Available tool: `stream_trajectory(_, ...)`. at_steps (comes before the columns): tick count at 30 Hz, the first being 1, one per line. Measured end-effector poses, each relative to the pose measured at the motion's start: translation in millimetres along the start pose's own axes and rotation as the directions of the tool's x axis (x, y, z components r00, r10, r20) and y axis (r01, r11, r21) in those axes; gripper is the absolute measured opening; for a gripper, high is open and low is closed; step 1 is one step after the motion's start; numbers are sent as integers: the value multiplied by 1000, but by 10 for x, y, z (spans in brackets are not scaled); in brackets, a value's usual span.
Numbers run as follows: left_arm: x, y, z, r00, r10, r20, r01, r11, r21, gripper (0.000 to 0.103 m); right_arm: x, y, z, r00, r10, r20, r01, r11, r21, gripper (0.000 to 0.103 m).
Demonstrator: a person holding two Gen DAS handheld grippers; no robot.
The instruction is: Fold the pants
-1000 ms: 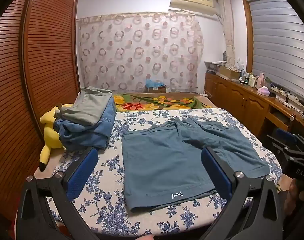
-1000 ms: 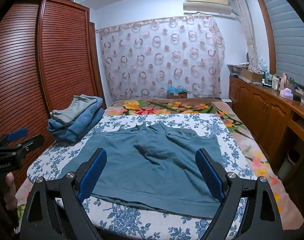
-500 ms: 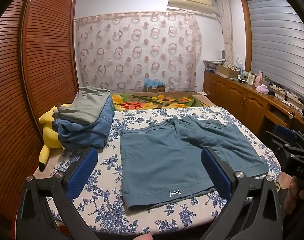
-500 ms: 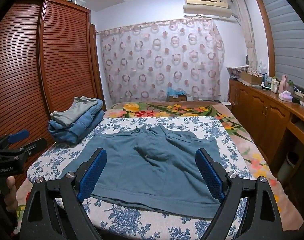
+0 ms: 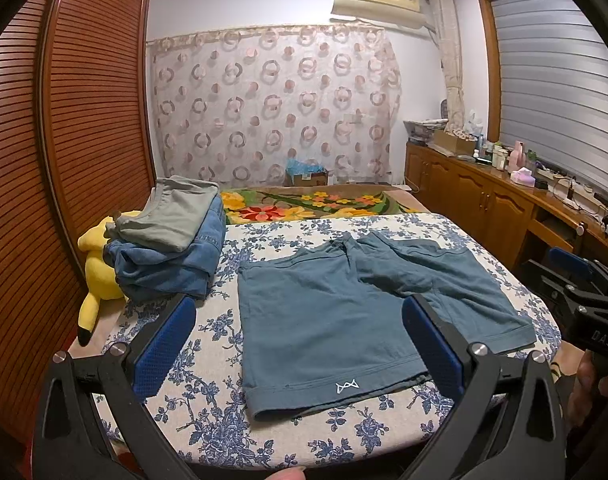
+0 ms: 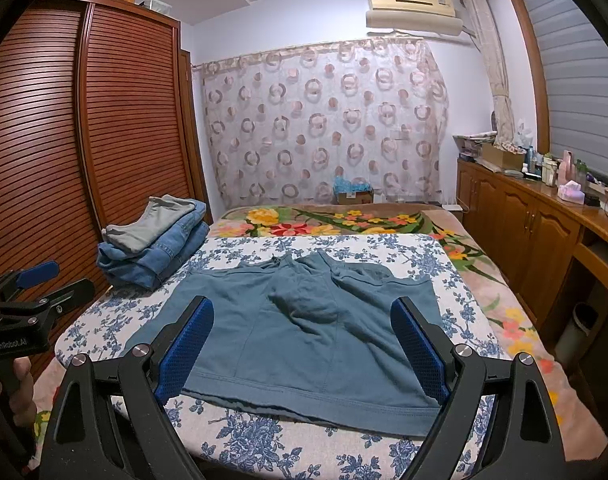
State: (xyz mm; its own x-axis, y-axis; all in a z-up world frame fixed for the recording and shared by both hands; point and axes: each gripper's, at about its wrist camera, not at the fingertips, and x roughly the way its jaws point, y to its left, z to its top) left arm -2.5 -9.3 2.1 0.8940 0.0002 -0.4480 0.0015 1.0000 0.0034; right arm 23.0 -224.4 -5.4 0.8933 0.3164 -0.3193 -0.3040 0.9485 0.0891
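A pair of teal shorts (image 5: pixel 336 320) lies spread flat on the blue-flowered bedsheet (image 5: pixel 208 412), hem with a small white logo toward me. It also shows in the right wrist view (image 6: pixel 304 344). My left gripper (image 5: pixel 298 344) is open and empty, held above the near edge of the bed in front of the left leg. My right gripper (image 6: pixel 302 344) is open and empty, above the near edge by the other leg. Each gripper shows at the edge of the other's view: the right gripper (image 5: pixel 580 280) and the left gripper (image 6: pixel 36 284).
A stack of folded jeans and grey trousers (image 5: pixel 172 240) sits on the bed's left side, next to a yellow plush toy (image 5: pixel 98 264). A slatted wooden wardrobe (image 6: pixel 64 140) stands at the left, wooden cabinets (image 6: pixel 544 232) at the right. A floral blanket (image 5: pixel 304 204) lies behind.
Both grippers have risen and drawn back slightly, so the shorts sit a little lower and farther in view. The shorts have not moved. Both grippers stay open.
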Motion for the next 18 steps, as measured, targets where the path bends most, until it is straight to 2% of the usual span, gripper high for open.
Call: stream_trajectory(18, -12, -8, -3, 1000, 1, 4, -1, 1000, 3, 103, 1, 7, -3, 1000, 2, 4, -2, 1000, 2, 91)
